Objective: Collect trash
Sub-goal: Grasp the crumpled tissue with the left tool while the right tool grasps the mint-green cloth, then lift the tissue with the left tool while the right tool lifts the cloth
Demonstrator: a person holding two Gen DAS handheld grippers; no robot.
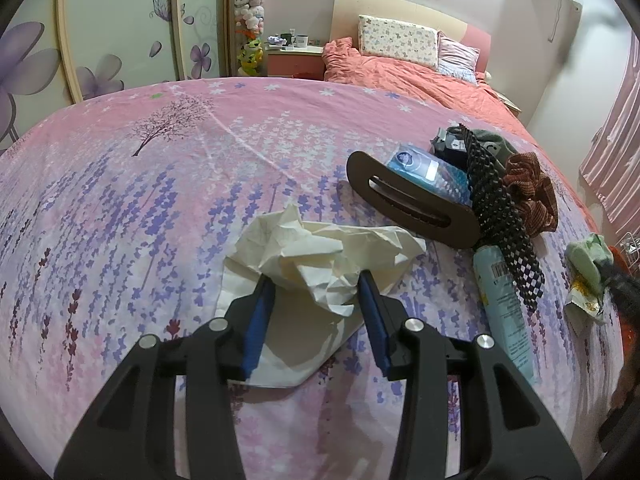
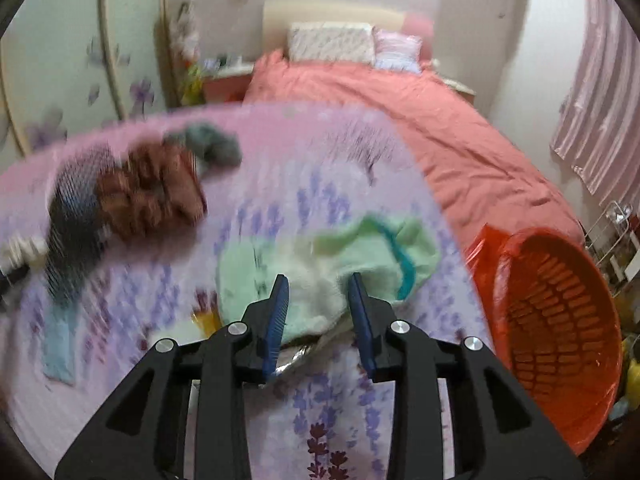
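1. Left gripper (image 1: pixel 316 280): jaws are seen apart, set on either side of the crumpled white tissue (image 1: pixel 320 256) on the lavender-print bedspread (image 1: pixel 120 200). The blue pads appear to touch the paper's flanks, but a firm pinch cannot be confirmed.
2. The tissue lies directly ahead of the left gripper, its near part between the fingers and the bulk just beyond the tips. Its long axis runs left to right, across the finger line.
3. Right gripper (image 2: pixel 318 282): jaws are seen apart around a pale green wad (image 2: pixel 320 272), with a crinkled foil wrapper (image 2: pixel 296 356) under it. This view is motion-blurred, so contact cannot be told.
4. The orange basket (image 2: pixel 560 312) is noted at the right of the bed, near the right gripper and well apart from the left one.
5. Far right of the tissue, a dark slotted board (image 1: pixel 412 200), a light blue tube (image 1: pixel 504 304), a black mesh strap (image 1: pixel 500 208) and a brown scrunchie (image 1: pixel 528 192) are clustered; none is touched.
6. Judgement: closure of the left jaws is the next requirement; the paper is soft and should compress readily.
7. Judgement: the right hand is nearer the basket, so its load would likely be deposited first.
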